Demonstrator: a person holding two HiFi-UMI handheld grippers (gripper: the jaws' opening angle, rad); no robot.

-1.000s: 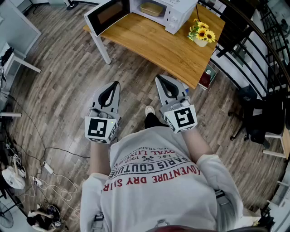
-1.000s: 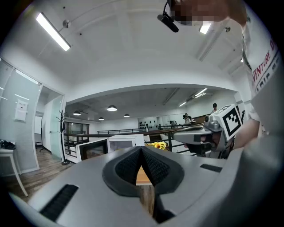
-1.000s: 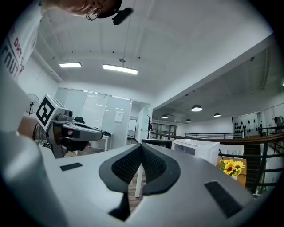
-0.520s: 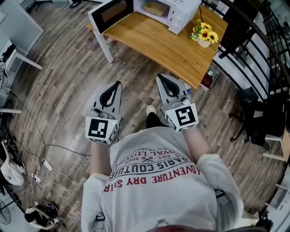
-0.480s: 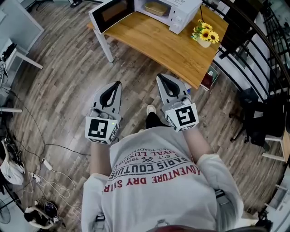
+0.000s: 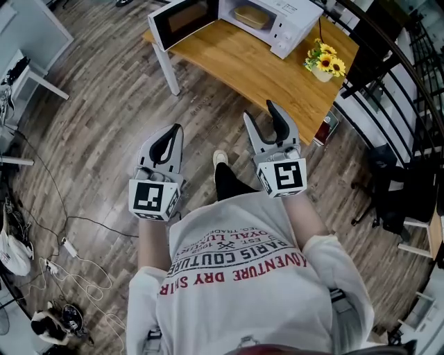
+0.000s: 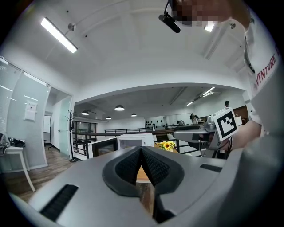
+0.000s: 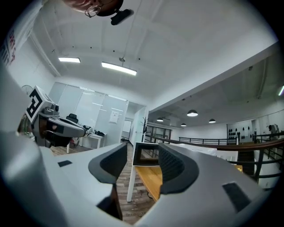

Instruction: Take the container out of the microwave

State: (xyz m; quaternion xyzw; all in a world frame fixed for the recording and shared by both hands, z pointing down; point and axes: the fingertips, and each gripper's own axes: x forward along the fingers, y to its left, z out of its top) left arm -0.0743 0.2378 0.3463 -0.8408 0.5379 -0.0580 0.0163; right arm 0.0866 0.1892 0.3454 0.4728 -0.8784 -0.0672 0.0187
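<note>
Head view: forearms (image 6: 149,243) level, seemingly parallel; left tongs (image 6: 178,130) pinched together, empty; right tongs (image 6: 259,111) opening, empty.

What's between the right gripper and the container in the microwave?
Head view: only bare wooden tabletop, up to the open microwave holding the container. The sunflower pot stands off to the side. The right gripper is opening its jaws, nothing between them.

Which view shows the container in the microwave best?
Head view: the tan container sits in plain sight inside the open microwave, seen from above. Left gripper view shows the microwave small and distant, its container not discernible. Right gripper view shows only the open door; the cavity is out of sight.
</note>
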